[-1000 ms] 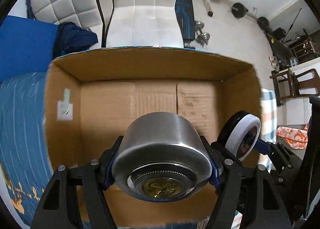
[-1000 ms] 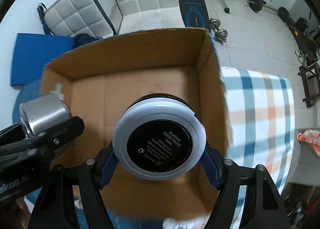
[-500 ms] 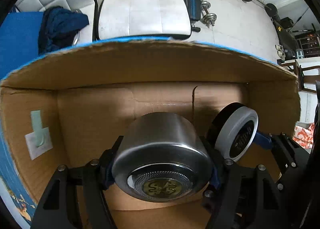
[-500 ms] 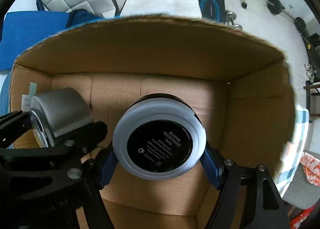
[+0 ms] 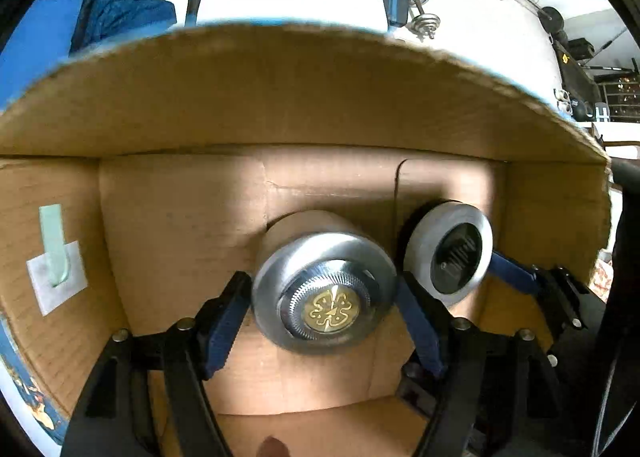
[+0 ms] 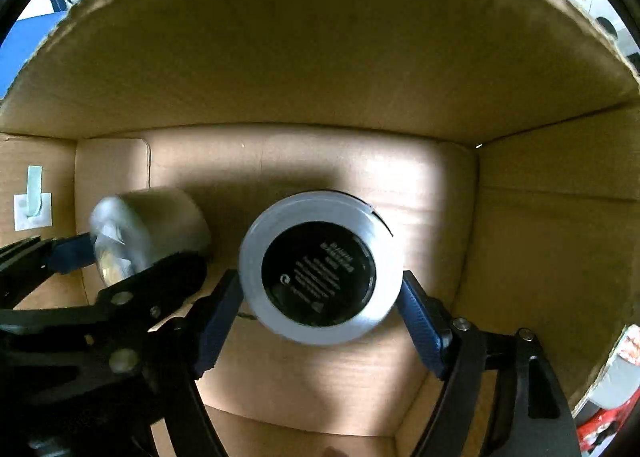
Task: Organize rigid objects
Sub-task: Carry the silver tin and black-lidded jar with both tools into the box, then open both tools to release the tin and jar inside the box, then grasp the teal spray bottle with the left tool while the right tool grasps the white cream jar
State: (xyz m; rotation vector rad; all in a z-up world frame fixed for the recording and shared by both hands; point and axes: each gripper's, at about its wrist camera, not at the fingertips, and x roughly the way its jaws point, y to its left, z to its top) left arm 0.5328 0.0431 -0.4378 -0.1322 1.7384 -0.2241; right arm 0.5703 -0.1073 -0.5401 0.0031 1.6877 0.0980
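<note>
Both grippers are low inside an open cardboard box (image 5: 280,105). A steel cup (image 5: 324,297) with a gold emblem on its base lies between the spread fingers of my left gripper (image 5: 322,315), with gaps on both sides. A white-rimmed round jar (image 6: 320,277) with a black printed base lies between the spread fingers of my right gripper (image 6: 320,317), also with gaps. The jar shows in the left wrist view (image 5: 450,251) just right of the cup. The cup is blurred in the right wrist view (image 6: 144,233).
The box walls (image 6: 320,49) rise on all sides close around both grippers. A pale green tape strip on a white label (image 5: 56,257) sticks to the left wall. Beyond the rim are white cushions, a blue cloth (image 5: 120,13) and dumbbells (image 5: 424,17).
Both grippers went down deeper into the box and opened. The cup and the jar, gripped before, now sit loose between the fingers on the box floor.
</note>
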